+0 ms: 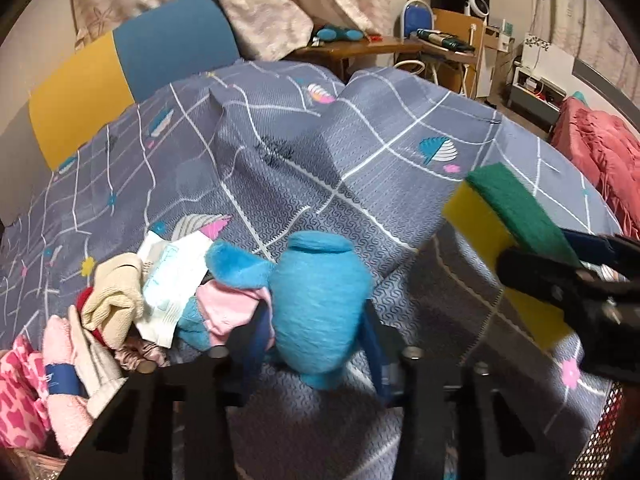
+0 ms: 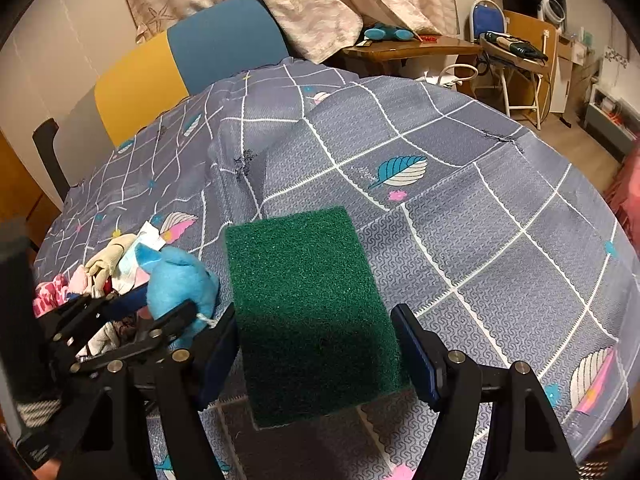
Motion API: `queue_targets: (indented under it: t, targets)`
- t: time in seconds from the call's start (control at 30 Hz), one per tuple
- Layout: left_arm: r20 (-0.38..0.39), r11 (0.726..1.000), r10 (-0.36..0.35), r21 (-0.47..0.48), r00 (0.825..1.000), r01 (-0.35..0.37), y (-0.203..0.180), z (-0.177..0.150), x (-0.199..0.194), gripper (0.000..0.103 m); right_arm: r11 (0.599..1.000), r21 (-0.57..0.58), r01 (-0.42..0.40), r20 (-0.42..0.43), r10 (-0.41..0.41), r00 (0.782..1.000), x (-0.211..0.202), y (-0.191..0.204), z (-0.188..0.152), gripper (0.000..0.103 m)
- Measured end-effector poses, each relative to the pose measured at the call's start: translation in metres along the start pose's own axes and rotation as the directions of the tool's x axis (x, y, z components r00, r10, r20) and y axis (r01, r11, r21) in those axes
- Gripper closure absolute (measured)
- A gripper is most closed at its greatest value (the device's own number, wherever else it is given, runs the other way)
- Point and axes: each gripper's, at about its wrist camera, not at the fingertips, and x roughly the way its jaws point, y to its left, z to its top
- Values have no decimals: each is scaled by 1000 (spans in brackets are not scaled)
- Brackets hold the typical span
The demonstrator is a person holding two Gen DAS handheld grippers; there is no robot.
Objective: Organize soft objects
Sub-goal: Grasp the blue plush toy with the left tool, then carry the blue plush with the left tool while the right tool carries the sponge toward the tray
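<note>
My left gripper (image 1: 316,344) is shut on a blue plush toy (image 1: 320,308) and holds it above the table; the toy also shows in the right wrist view (image 2: 180,280). My right gripper (image 2: 316,352) is shut on a yellow sponge with a green scouring pad (image 2: 312,312), seen at the right in the left wrist view (image 1: 512,216). A pile of soft things lies at the left: a beige cloth (image 1: 116,296), a white face mask (image 1: 168,280), pink cloths (image 1: 68,360).
A grey-blue patterned cloth (image 2: 480,216) covers the table. A blue and yellow chair (image 1: 120,76) stands behind it. A woven basket rim (image 1: 28,464) shows at bottom left, a black mesh container (image 1: 612,432) at bottom right. A red blanket (image 1: 600,148) lies at the right.
</note>
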Motion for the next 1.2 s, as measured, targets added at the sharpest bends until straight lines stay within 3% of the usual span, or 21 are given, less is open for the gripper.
queue_targets:
  t: [0.27,0.4,0.53,0.6,0.7,0.83,0.97,1.03,1.1,1.13,1.2]
  targets:
    - [67,994,-75,-77,995,80,7,-30,-44,67,1000,14,5,12,-5,1000,-3,-3,0,29]
    - [111,995,-79,-46,991,84,1,-57,-70,67,1000,8,5,12,-5,1000,-3,-1,0,29]
    - [137,998,-61,3,989,61,-5,-69,-80,53,1000,-2,4,13,-4,1000,-3,2,-1,29]
    - [122,999,-41,2,992,41,-6,-70,-78,53,1000,-1,-1,16,1,1000,-4,3,-1,29]
    - [93,999,-26,-20,995,28,-6,-67,-73,50,1000,-2,-2,19,2,1000,-5,3,-1,28]
    - [65,995,-21,-92,998,27,0,-63,-67,38,1000,-3,-6,20,6,1000,-5,4,0,29]
    - [41,995,-23,-98,999,27,-2,-63,-63,38,1000,-7,-8,22,8,1000,-5,5,0,29]
    - [56,993,-18,-120,998,25,-2,-67,-69,37,1000,-12,-6,23,7,1000,-5,6,0,29]
    - [107,989,14,-148,994,2,-3,-72,-79,30,1000,-15,-4,20,4,1000,-4,6,0,29]
    - [126,989,19,-149,992,0,-5,-73,-80,24,1000,-15,-4,18,5,1000,-4,6,-1,29]
    - [117,993,39,-119,992,-25,-10,-71,-75,24,1000,-15,-6,18,6,1000,-4,7,-1,29]
